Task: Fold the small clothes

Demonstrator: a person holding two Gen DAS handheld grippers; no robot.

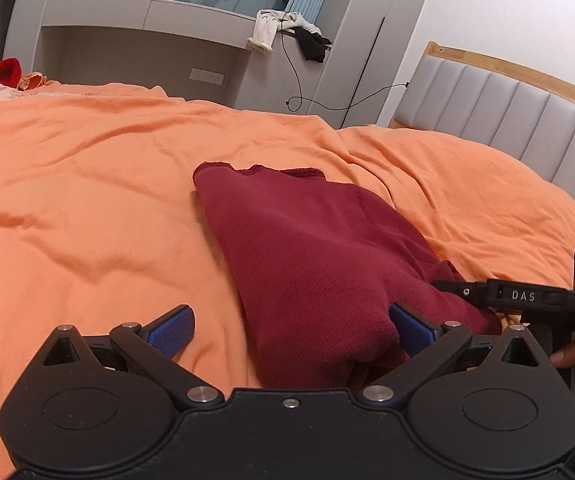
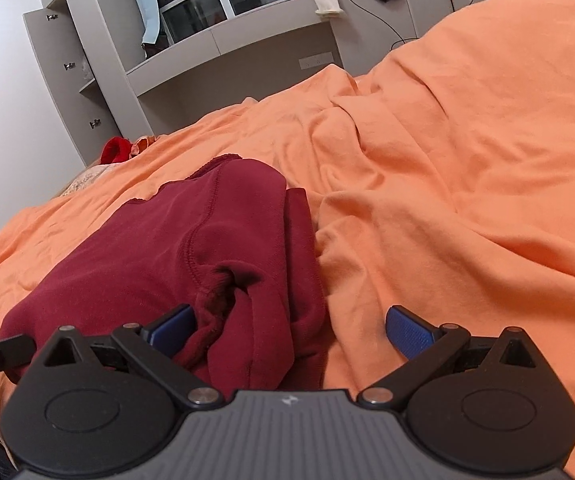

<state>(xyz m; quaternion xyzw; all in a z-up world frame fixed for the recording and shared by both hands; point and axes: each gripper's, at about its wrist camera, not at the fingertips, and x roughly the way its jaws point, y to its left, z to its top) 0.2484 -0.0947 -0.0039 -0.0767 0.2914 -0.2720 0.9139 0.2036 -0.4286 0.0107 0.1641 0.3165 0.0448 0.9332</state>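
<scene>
Left gripper [image 1: 291,334] low over bed, jaws wide apart, near hem of maroon garment [image 1: 307,264] between fingers, not clamped. Right gripper [image 2: 289,334] same: spread wide, straddling garment's right edge, nothing held. Garment lies folded on orange sheet [image 1: 87,200]. Grey headboard [image 1: 507,120] behind; red item [image 1: 5,70] far left.

1 maroon garment [image 1: 307,264], 2 grippers [image 1: 293,330], 1 bed [image 1: 87,184].
</scene>
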